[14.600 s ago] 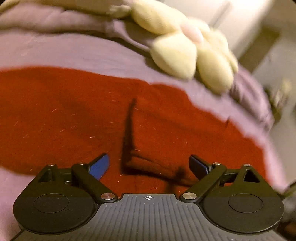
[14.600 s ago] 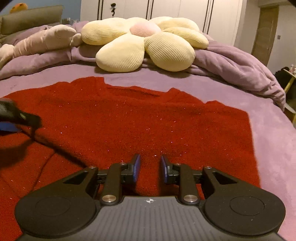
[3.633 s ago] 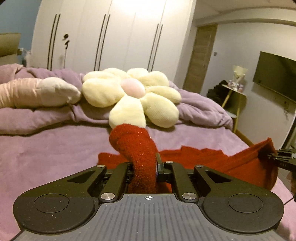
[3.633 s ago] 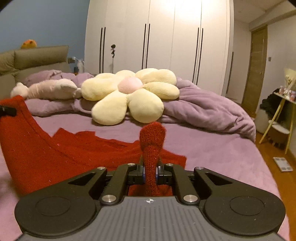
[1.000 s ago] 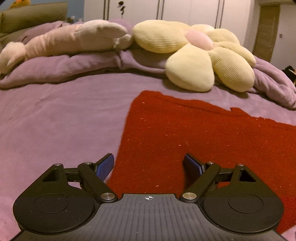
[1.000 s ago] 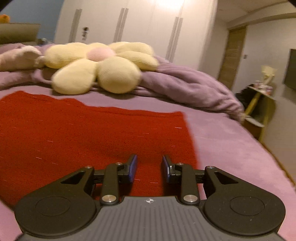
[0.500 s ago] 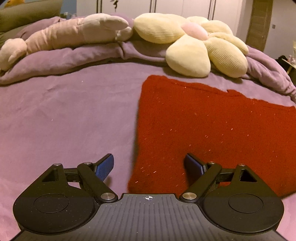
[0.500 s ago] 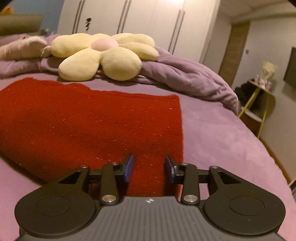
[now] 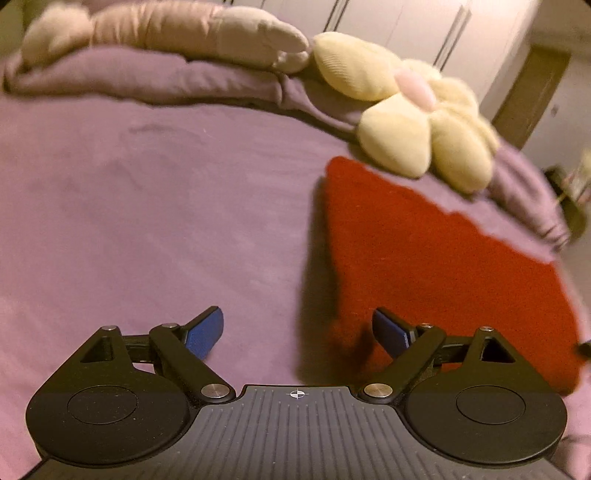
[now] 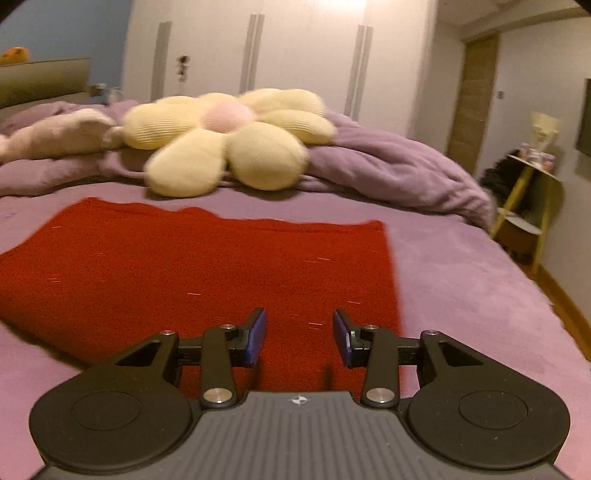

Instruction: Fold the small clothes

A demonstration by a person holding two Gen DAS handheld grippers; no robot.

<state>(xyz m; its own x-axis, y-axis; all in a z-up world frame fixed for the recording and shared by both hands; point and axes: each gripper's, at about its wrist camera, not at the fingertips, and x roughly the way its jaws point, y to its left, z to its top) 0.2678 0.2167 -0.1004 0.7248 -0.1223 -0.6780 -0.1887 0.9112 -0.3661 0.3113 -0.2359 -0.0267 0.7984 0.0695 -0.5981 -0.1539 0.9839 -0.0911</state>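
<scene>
A red knitted garment (image 9: pixel 443 266) lies folded flat as a rectangle on the purple bed (image 9: pixel 147 203). In the left wrist view my left gripper (image 9: pixel 297 317) is open wide at the garment's near left corner. Its right finger hangs over the red edge and its left finger over bare sheet. In the right wrist view the garment (image 10: pixel 207 266) spreads ahead and to the left. My right gripper (image 10: pixel 299 317) hovers above its near right part. Its jaws are opening, and nothing is between them.
A cream flower pillow (image 10: pixel 229 144) and a long pink plush (image 9: pixel 177 33) rest on the bunched purple duvet (image 10: pixel 399 173) beyond the garment. White wardrobe doors (image 10: pixel 295 55) stand behind. A yellow side table (image 10: pixel 528 199) is off the bed's right side.
The left gripper slid left, so the garment now sits to the right in its view. The right gripper rose and drew back a little, and its jaws widened.
</scene>
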